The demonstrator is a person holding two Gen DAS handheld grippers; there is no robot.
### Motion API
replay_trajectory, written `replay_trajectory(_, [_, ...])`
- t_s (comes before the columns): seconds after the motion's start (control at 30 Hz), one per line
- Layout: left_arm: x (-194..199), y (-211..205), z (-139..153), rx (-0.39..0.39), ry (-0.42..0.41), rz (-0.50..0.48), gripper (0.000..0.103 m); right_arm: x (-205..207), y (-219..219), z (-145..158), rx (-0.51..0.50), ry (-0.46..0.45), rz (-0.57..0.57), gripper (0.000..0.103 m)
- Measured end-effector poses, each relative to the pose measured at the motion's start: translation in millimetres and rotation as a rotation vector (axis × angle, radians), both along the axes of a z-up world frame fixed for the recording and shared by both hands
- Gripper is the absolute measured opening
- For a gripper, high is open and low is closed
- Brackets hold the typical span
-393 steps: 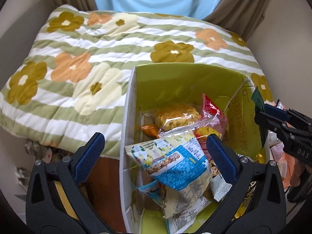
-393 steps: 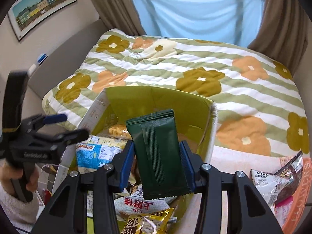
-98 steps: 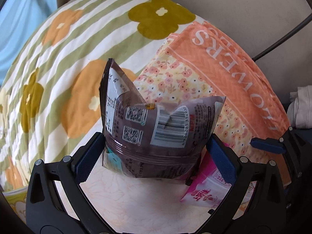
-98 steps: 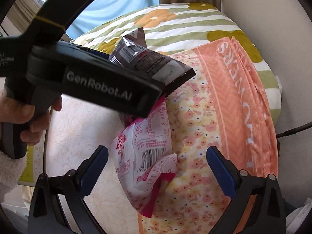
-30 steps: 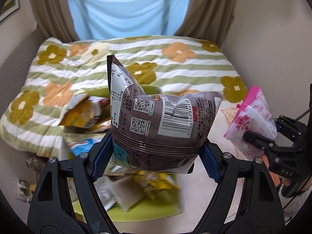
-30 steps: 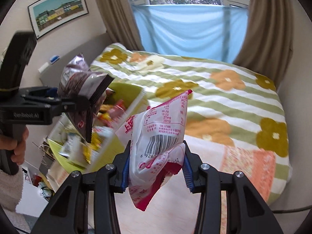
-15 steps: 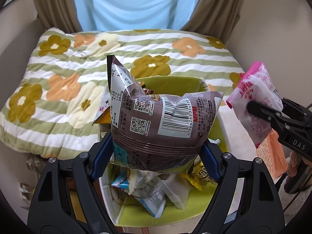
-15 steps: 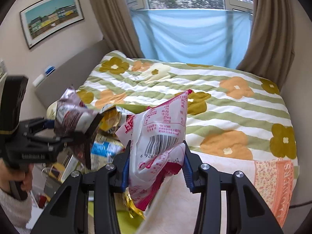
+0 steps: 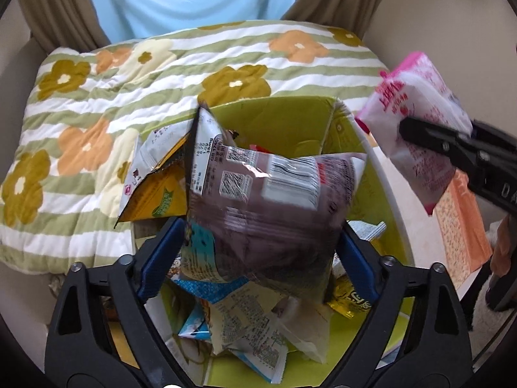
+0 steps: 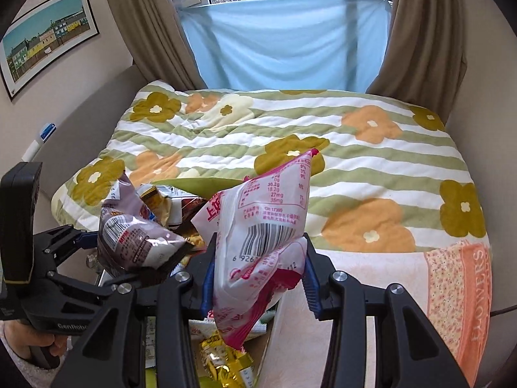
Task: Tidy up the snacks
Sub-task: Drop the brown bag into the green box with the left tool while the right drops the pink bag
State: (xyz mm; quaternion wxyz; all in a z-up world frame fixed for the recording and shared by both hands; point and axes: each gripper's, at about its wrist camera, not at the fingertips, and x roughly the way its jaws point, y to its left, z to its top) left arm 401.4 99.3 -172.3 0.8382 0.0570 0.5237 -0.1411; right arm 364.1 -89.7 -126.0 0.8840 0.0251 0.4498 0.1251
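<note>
A brown snack packet (image 9: 268,200) hangs tilted and blurred between the blue pads of my left gripper (image 9: 258,258), whose jaws are opening; the pads no longer squeeze it. It is right above the green box (image 9: 290,119), which is heaped with several snack packets. My right gripper (image 10: 258,278) is shut on a pink and white snack packet (image 10: 265,226), held upright at the box's right edge. In the left wrist view the same pink packet (image 9: 416,123) shows at the right. The right wrist view has the brown packet (image 10: 135,239) at the left.
A yellow packet (image 9: 152,190) sticks up at the box's left wall. Behind the box lies a bed with a striped, flowered quilt (image 10: 323,129). An orange towel (image 10: 458,297) lies on the white surface (image 10: 323,291) to the right. A hand (image 10: 32,349) holds the left gripper's handle.
The left gripper has sunk toward the box and its jaws have spread; the brown packet has tipped and slipped loose. The right gripper has carried the pink packet closer to the box.
</note>
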Motion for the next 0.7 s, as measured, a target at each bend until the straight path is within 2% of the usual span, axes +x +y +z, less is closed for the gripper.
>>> replay_trajectory(0.07, [-1, -3, -4, 0.012, 0.0, -0.013, 0.101, 8, 0, -5, -0.002, 0.011, 0.009, 0.041])
replay_trajectory(0.27, [-12, 5, -5, 0.027, 0.002, 0.027, 0.102, 22, 1, -19, 0.002, 0.029, 0.033, 0.041])
replay_trajectory(0.53, [-26, 32, -1, -0.076, 0.007, 0.098, 0.102, 40, 8, -35, 0.004, 0.065, 0.052, 0.041])
replay_trajectory(0.7, [-31, 41, -1, -0.103, 0.009, 0.14, 0.102, 52, 16, -42, -0.032, 0.079, 0.064, 0.042])
